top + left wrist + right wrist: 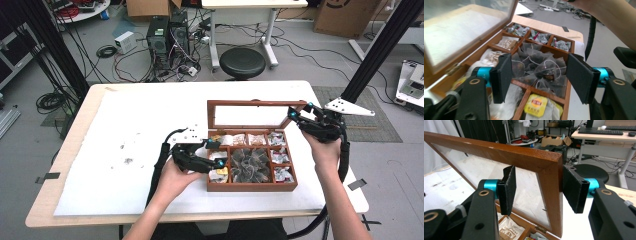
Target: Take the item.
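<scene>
The wooden tea box [251,186] sits mid-counter [125,125], its glass lid [531,160] up. My right gripper [537,191] straddles the lid's corner, jaws apart, probably steadying it, so my left gripper [536,76], also spread wide, can reach the pyramid tea bags [541,67].

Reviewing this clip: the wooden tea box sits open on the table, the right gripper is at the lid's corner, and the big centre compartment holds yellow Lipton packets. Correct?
Not quite. The centre compartment of the tea box holds dark pyramid tea bags on strings, as the left gripper view shows; a yellow Lipton packet lies in a smaller compartment nearer that camera. The box is open, and the right gripper straddles the lid at its corner.
</scene>
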Available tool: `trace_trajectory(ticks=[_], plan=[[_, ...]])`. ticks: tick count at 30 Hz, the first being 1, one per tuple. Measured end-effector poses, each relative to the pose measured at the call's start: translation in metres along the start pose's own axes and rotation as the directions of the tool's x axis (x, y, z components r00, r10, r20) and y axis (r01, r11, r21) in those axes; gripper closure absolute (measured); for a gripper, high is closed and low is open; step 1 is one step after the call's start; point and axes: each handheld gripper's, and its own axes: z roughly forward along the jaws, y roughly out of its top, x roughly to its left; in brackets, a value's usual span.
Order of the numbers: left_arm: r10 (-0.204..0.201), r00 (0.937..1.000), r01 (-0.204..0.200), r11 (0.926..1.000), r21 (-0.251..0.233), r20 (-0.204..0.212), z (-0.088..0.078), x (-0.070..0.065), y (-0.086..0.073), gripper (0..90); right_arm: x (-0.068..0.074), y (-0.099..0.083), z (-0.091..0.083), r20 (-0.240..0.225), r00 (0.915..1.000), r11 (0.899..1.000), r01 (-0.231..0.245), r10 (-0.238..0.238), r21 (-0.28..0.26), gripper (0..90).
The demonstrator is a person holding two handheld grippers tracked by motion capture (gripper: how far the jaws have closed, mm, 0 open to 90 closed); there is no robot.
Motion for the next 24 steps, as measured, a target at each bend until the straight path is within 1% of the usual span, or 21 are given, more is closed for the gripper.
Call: trace_trajectory(ticks=[2,6,9,11,15,17,18,20,24], plan=[[0.008,0.9999,-0.008,0.9999,0.013,0.013,0.009,-0.002,0.001,40.8,0.0,0.0,0.0,0.0,1.0,1.0,-0.003,0.003,0.001,47.5],[0.006,0.9996,-0.007,0.999,0.045,0.026,0.023,-0.005,0.002,42.8,0.0,0.0,0.0,0.002,1.0,1.0,-0.003,0.003,-0.002,47.5],[-0.006,0.999,0.003,0.9984,0.056,0.045,0.034,-0.006,0.003,43.6,0.0,0.0,0.0,0.002,1.0,1.0,-0.003,0.003,-0.004,47.5],[-0.012,0.9987,0.008,0.9972,0.074,0.05,0.041,-0.007,0.003,43.6,0.0,-0.001,0.001,0.0,1.0,1.0,-0.006,0.006,-0.003,47.4],[-0.015,0.9992,0.011,0.9938,0.111,0.036,0.06,-0.013,0.006,43.6,0.0,-0.001,0.001,0.003,1.0,1.0,-0.005,0.005,-0.006,47.4],[-0.014,0.9992,0.01,0.9922,0.124,0.037,0.068,-0.016,0.007,43.9,0.001,-0.001,0.0,0.004,1.0,1.0,-0.003,0.003,-0.005,47.4],[-0.015,0.9994,0.011,0.991,0.133,0.03,0.071,-0.017,0.008,43.9,0.001,-0.001,0.0,0.005,1.0,1.0,-0.004,0.004,-0.004,47.4],[-0.015,0.9996,0.012,0.9899,0.141,0.022,0.075,-0.019,0.009,43.9,0.001,-0.001,0.0,0.005,1.0,1.0,-0.003,0.003,-0.001,47.4],[-0.018,0.9998,0.016,0.9904,0.137,0.012,0.079,-0.02,0.013,43.9,0.001,-0.001,-0.002,-0.001,1.0,1.0,-0.001,0.001,0.003,47.3]])
